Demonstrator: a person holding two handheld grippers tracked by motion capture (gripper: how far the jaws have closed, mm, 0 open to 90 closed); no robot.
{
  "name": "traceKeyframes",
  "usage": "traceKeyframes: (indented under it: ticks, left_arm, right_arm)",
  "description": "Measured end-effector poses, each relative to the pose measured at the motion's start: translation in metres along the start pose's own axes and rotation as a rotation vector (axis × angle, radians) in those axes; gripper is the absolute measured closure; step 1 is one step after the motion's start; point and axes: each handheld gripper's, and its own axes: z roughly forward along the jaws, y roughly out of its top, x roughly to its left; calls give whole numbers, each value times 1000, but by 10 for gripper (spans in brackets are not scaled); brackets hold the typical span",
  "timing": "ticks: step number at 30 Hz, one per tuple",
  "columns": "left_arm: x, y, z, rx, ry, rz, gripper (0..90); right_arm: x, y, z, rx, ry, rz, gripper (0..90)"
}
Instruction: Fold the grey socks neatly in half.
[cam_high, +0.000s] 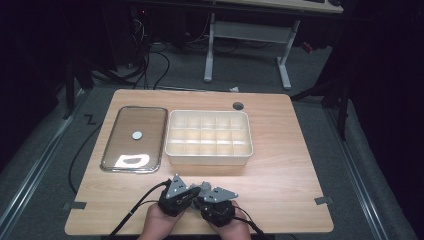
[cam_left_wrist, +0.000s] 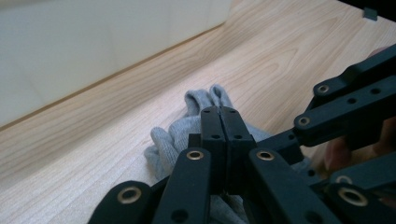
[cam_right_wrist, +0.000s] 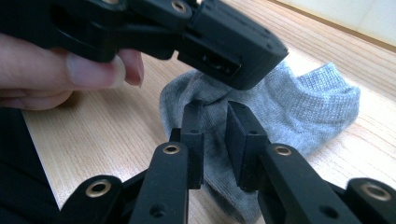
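A grey ankle sock (cam_right_wrist: 308, 102) lies flat on the wooden table near its front edge, toe end away from me (cam_left_wrist: 205, 95). My left gripper (cam_left_wrist: 219, 112) is shut, its tip down on the sock with a fold of fabric drawn up to it. In the right gripper view it reaches in from the upper left (cam_right_wrist: 243, 70), held by a hand (cam_right_wrist: 56, 70). My right gripper (cam_right_wrist: 219, 116) hovers over the sock's near end, its jaws a narrow gap apart and nothing pinched. From above, both grippers (cam_high: 192, 192) (cam_high: 210, 197) meet tip to tip over the sock (cam_high: 205, 186).
A cream box (cam_high: 209, 158) divided into several compartments stands mid-table. Left of it lies a shiny rimmed tray (cam_high: 112, 145) with a small white disc (cam_high: 136, 134) on it. Behind the box, the tabletop has a round cable hole (cam_high: 238, 105). Tape marks (cam_high: 74, 205) (cam_high: 323, 200) flank the front.
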Motion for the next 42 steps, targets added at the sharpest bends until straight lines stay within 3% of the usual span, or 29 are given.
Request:
traceKeyframes:
  ticks: [5, 8, 15, 18, 19, 21, 25, 31, 34, 37, 42]
  left_arm:
    - [5, -8, -5, 46, 37, 21, 900]
    - [7, -16, -9, 71, 36, 0, 900]
    - [4, -19, -7, 66, 57, 18, 900]
    - [4, -19, -7, 66, 56, 14, 900]
    - [4, -19, -7, 65, 57, 12, 900]
    - [3, -18, -6, 65, 58, 10, 900]
    - [3, -17, -5, 65, 54, 7, 900]
    - [2, -17, -5, 62, 50, 8, 879]
    - [2, -17, -5, 49, 40, 9, 839]
    - [-2, -16, -7, 19, 35, -8, 727]
    - [-7, -17, -4, 24, 55, 30, 679]
  right_arm:
    - [1, 0, 0, 3, -9, -3, 781]
    - [1, 0, 0, 1, -12, -9, 785]
    - [-5, 2, 0, 14, 5, 2, 782]
    - [-8, 9, -5, 40, 35, 32, 724]
    - [-9, 11, -9, 26, 36, 43, 720]
    - [-12, 13, -19, -8, 5, 51, 702]
    - [-19, 11, -28, -25, -56, 83, 660]
    - [-29, -1, -13, 54, -59, 197, 578]
    - [-30, -4, -10, 42, -38, 209, 642]
    - [-29, -3, -10, 51, -19, 214, 714]
    - [-26, -2, -11, 53, -28, 192, 808]
